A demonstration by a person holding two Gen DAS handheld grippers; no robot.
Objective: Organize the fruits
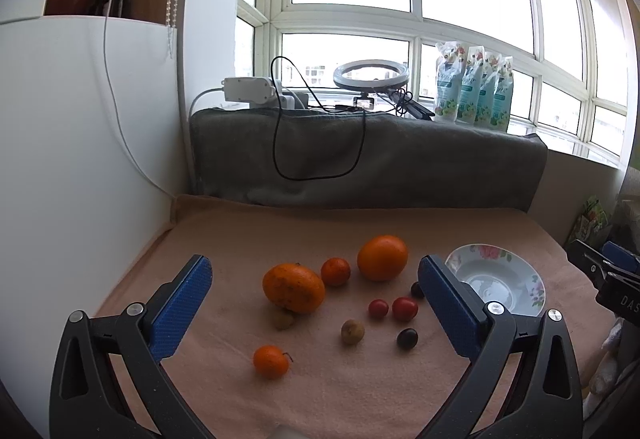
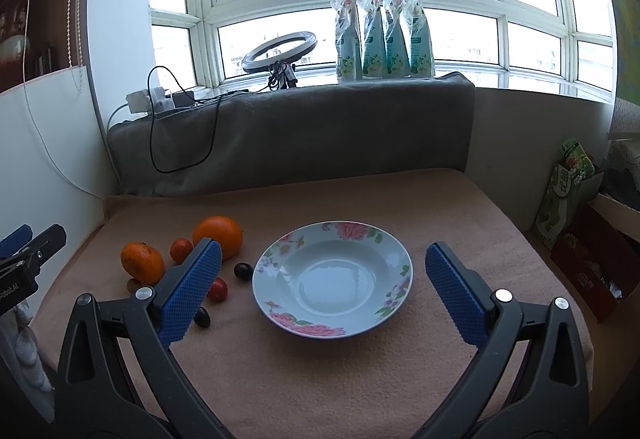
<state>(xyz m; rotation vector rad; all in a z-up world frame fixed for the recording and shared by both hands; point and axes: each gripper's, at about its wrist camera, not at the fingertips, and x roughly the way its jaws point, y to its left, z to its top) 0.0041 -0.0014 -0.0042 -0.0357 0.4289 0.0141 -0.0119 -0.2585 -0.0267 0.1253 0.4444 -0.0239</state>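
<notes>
Fruits lie loose on a pink cloth (image 1: 360,391): a round orange (image 1: 382,257), an oval orange (image 1: 293,288), two small mandarins (image 1: 335,271) (image 1: 271,360), two cherry tomatoes (image 1: 404,308), two dark grapes (image 1: 407,338) and two brownish longans (image 1: 352,331). A floral white plate (image 2: 280,251) lies empty to their right. My left gripper (image 1: 316,271) is open above the fruits. My right gripper (image 2: 323,259) is open above the plate. Its left finger hides some fruit.
A grey padded ledge (image 2: 320,135) runs behind the cloth, with a ring light (image 2: 280,51), cables, a power strip and several refill pouches (image 2: 384,35) by the window. A white panel (image 1: 60,159) stands at left. Boxes (image 2: 580,219) stand at right.
</notes>
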